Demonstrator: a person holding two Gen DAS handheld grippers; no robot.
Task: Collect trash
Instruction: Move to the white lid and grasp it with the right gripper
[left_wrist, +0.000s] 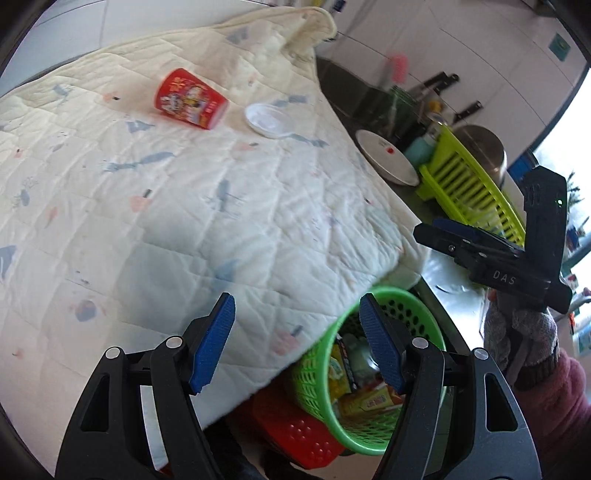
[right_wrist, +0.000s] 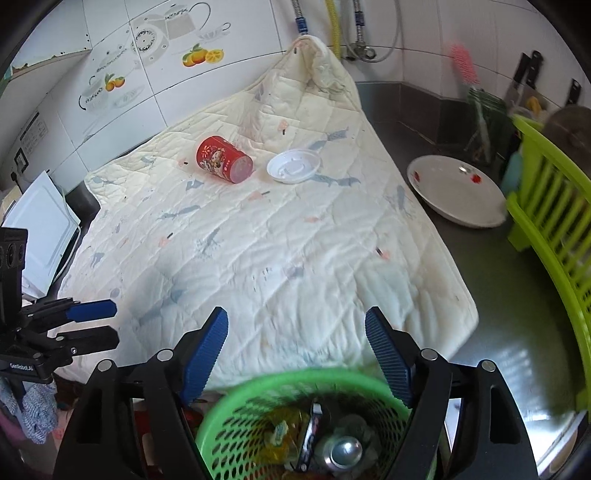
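Trash collection partly done: two pieces left on the quilted pad.

The green basket (right_wrist: 236, 424) below the counter edge already holds several pieces: yellow wrappers, a dark packet and a metal can (right_wrist: 345, 450). Still out on the cream quilted pad (right_wrist: 280, 258) covering the counter are a red printed cup (right_wrist: 225, 159) lying on its side and, just beside it, a white plastic lid (right_wrist: 293, 166). The right gripper (right_wrist: 295, 354) hangs over the basket's near rim with its jaws apart and nothing between them. The left gripper (left_wrist: 297, 343) is likewise spread wide and empty, over the pad's edge. Judging by this, most trash is binned; the cup and lid remain.
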